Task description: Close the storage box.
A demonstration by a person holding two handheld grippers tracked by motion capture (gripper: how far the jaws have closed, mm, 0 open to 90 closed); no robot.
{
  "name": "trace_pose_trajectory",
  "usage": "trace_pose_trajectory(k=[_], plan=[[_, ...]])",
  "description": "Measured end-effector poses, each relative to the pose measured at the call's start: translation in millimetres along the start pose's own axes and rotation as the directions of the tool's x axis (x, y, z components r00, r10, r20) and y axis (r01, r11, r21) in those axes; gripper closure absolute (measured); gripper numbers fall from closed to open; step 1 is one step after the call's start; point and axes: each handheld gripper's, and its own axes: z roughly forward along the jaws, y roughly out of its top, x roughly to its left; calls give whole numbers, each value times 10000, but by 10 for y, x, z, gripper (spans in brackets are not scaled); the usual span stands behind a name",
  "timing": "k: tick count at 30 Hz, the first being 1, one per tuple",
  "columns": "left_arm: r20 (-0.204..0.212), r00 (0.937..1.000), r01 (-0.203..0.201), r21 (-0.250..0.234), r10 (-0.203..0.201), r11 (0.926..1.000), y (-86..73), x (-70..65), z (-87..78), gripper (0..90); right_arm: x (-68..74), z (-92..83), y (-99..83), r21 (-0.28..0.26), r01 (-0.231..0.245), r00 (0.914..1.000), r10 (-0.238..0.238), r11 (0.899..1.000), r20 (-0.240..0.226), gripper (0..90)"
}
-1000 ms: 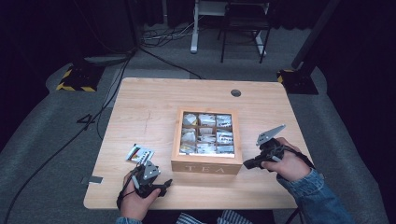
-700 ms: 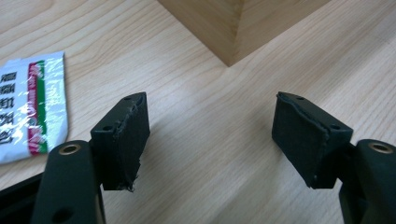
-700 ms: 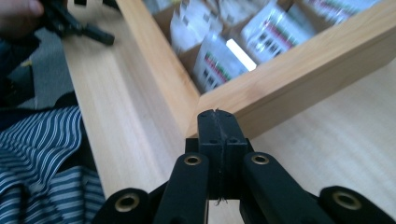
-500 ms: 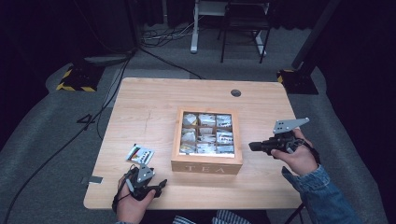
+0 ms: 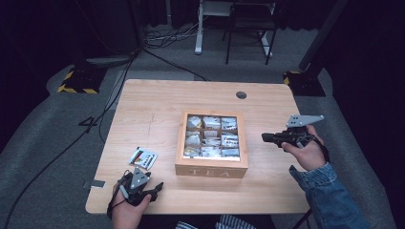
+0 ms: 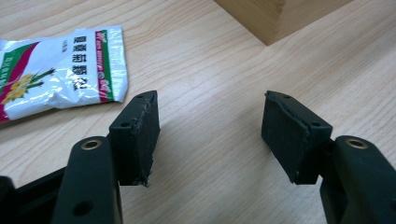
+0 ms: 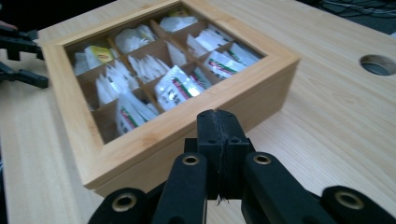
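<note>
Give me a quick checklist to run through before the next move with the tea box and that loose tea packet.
1. Left claw free: ok, jaws apart with bare table between them; they have just been closing.
2. Right claw free: ok, jaws shut together on nothing.
3. Tea packet reachable: ok, it lies flat on the table just ahead and to one side of the left claw, untouched.
4. Tea box steady: ok, it sits flat mid-table, apart from both claws.
5. Box open for a packet: cannot tell; a glazed lid may cover the compartments.
6. Right claw aimed at the box: ok, it points at the box's side.
</note>
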Motion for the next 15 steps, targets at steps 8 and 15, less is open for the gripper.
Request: trace_pose_trajectory(k=[8, 15], plan=[[-84, 10000, -10, 39, 10, 10000, 2, 30, -7, 377, -165, -68, -129, -319, -361, 9970, 382, 9988, 674, 899], [-90, 9999, 49, 5, -49, 10000, 2, 30, -2, 377, -347, -50, -278, -348, -694, 9902, 731, 9970, 1192, 899]])
